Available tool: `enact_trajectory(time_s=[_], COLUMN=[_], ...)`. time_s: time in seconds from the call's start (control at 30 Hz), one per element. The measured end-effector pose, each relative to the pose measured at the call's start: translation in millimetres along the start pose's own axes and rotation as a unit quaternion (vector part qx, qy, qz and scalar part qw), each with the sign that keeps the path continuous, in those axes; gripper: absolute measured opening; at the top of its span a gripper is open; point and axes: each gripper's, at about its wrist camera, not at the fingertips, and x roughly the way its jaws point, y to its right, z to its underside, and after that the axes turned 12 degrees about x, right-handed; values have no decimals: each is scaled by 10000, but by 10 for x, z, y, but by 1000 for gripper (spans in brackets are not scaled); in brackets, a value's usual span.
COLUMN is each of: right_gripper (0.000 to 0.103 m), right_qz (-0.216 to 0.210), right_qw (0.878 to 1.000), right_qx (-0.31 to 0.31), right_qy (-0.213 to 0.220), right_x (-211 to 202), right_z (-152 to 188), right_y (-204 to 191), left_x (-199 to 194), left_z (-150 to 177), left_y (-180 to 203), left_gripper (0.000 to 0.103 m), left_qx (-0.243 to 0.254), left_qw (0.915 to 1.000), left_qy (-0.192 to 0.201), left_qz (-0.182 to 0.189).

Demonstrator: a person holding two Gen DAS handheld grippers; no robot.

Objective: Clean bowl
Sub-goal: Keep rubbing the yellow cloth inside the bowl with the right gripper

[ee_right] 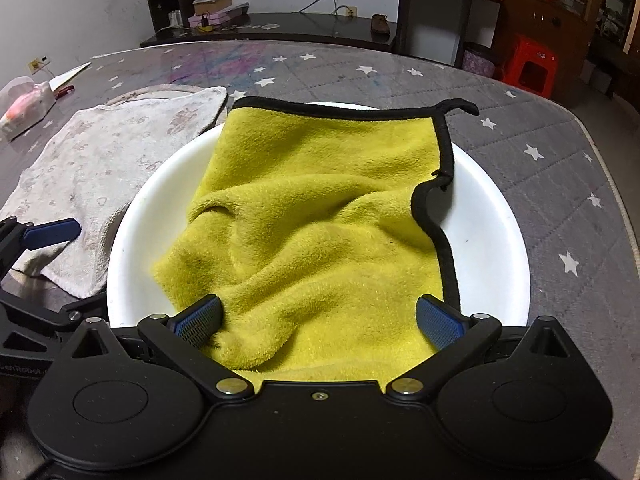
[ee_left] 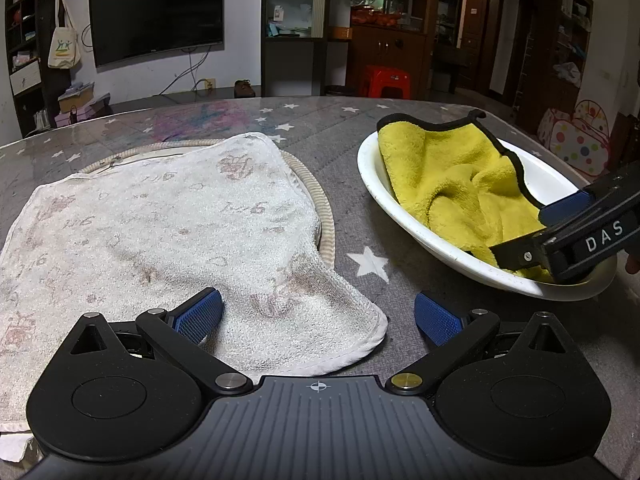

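Left tool (ee_left: 318, 316) and right tool (ee_right: 318, 320) (both) gape wide.

The right gripper (ee_right: 318, 320) stands wide open over a yellow cloth (ee_right: 316, 232) in the white bowl (ee_right: 492, 240), its pads (ee_right: 199, 320) perhaps touching the cloth.

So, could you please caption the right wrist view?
Open right claw straddling yellow microfibre cloth in round white plastic bowl.

Bowl (ee_right: 488, 240) floor beneath yellow cloth (ee_right: 320, 232)
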Motion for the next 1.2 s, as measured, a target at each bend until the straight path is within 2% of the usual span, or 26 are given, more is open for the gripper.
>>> enact_trajectory(time_s=[0.47, 1.0, 1.2], right_gripper=[103, 103, 103], right_qz=[142, 265, 276], right_qw=[9995, 9989, 9985], right_qx=[236, 356, 397], right_qy=[178, 121, 239], right_x=[175, 309, 304], right_z=[-170, -377, -350], right_y=[-35, -71, -76], left_x=[3, 3, 5], left_z=[-1, -3, -3], left_y=[0, 1, 0], left_gripper=[103, 103, 103], left_qx=[0, 0, 1], left_qw=[10000, 10000, 10000], left_qy=[1, 0, 0], left_qz=[0, 0, -1])
